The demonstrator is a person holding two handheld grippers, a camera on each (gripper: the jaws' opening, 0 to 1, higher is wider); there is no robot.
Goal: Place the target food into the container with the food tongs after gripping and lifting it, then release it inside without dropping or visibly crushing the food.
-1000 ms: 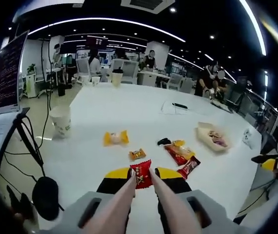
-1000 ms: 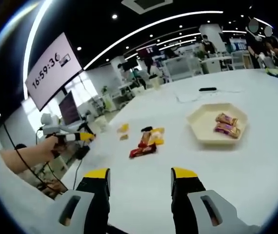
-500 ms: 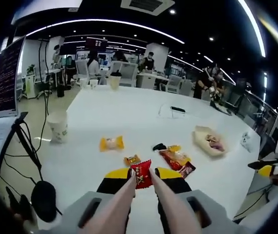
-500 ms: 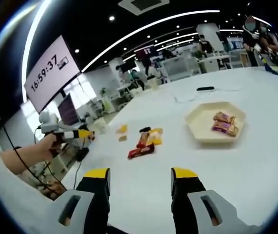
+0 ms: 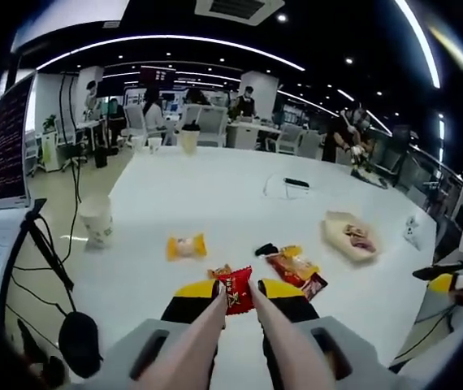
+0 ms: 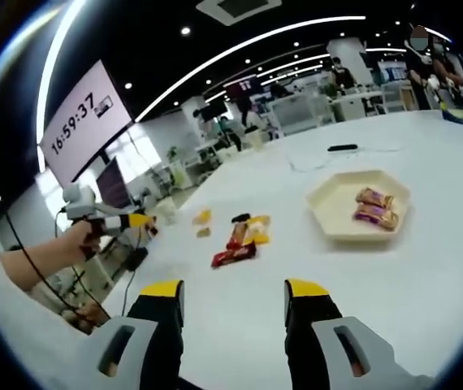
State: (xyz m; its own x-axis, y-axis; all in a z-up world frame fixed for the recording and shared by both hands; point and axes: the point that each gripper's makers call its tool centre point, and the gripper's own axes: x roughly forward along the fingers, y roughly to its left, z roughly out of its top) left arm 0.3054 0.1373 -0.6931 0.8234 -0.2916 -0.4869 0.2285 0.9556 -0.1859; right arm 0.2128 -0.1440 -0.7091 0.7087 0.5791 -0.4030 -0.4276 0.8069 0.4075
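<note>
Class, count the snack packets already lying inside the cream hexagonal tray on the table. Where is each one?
2. Both lie in the tray: one packet toward its far side, the other packet right beside it on the near side. Nothing seems hidden beneath them.

A glossy red foil-like wrapper (image 5: 235, 292) is seen on the packet, a smooth matt white top on the table (image 5: 215, 191), matt cream plastic on the tray (image 6: 360, 207), and paper on the cup (image 5: 96, 221).
</note>
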